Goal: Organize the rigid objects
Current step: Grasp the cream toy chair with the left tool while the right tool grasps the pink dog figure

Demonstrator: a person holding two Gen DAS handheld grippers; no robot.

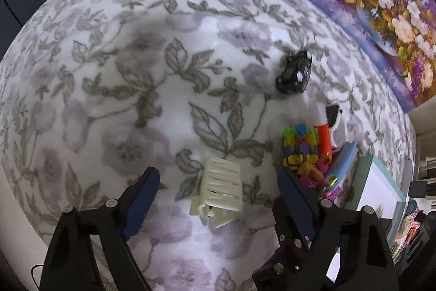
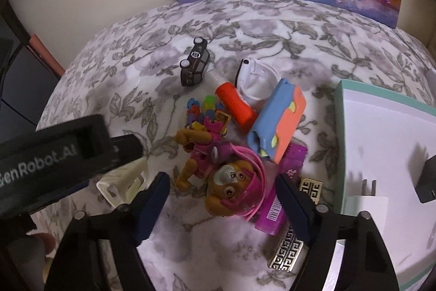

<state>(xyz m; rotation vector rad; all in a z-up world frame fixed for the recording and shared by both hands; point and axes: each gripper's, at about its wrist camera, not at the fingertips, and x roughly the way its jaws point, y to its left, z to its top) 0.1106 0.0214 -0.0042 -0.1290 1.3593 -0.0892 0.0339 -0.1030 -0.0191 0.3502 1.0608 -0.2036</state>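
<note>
both tongs (image 1: 218, 198) (image 2: 222, 198) point steeply down, jaws apart, straddling toys.

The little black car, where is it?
In the right wrist view, the black car lies tipped on its side on the flowery cloth, left of the orange tube.

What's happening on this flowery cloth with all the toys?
A person is sorting small toys with a hand-held tool in each hand. The left tool is open around a cream ribbed plastic piece; the right tool is open around a brown puppy figure. Nothing is gripped yet. A white box waits beside the pile.
</note>
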